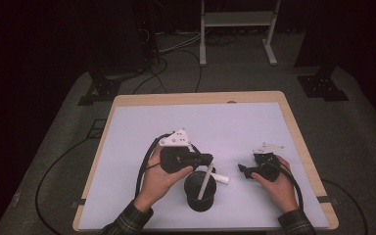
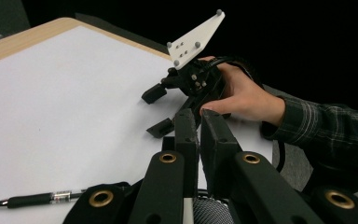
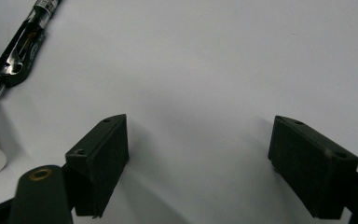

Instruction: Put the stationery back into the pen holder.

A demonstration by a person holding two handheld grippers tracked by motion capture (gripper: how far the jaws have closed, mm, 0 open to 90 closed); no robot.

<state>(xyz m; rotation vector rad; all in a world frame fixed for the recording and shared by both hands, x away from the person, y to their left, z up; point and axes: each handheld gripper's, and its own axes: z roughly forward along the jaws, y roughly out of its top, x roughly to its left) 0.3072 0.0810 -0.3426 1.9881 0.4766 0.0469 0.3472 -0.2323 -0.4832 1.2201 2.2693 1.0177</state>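
While the left tool (image 1: 206,161) hovered right over the cup (image 1: 198,204), its jaws stood narrow and pinched the top of a stick (image 1: 204,185). The stick hung down from the tool, its long axis steep and leaning a little, with the low end already inside the cup's mouth. I judged the coming move to be a plain release straight down. The left hand was the nearer one by far.

The cup was round, black and dull; seen from the left tool's camera its wall looked like fine metal mesh. The stick was slim, white, smooth and straight.

The right tool (image 1: 242,171) rested on the table (image 1: 152,127) off to the cup's side, jaws wide with nothing between them, only bare pale table. A black pen (image 3: 16,53) with a glossy clip lay ahead of that tool and to its left, its long axis running slantwise away. A short white cylinder (image 1: 221,179) lay flat between the right tool and the cup, just beside the cup's rim.
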